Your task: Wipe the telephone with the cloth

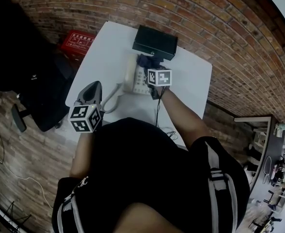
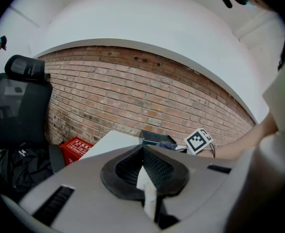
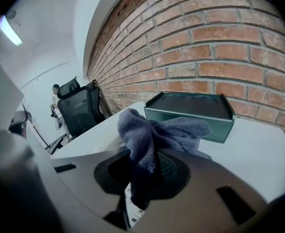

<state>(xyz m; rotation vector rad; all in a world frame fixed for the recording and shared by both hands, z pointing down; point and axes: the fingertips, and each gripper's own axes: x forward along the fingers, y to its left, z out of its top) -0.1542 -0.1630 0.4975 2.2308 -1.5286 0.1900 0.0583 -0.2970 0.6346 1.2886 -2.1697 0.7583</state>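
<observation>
Cloth point(image 3: 152, 132): one — pinched in right gripper point(image 3: 143, 171)
Telephone point(image 1: 138, 79): one, under cloth
Left gripper point(image 2: 144, 155): jaws together — empty

Dim even light, strong fisheye bending, dark vignetted corners

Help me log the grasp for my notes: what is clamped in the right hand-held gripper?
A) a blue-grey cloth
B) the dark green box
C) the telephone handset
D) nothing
A: the right gripper view shows the right hand-held gripper with its jaws pinching a bunched blue-grey cloth, which sticks up from between them.
</observation>
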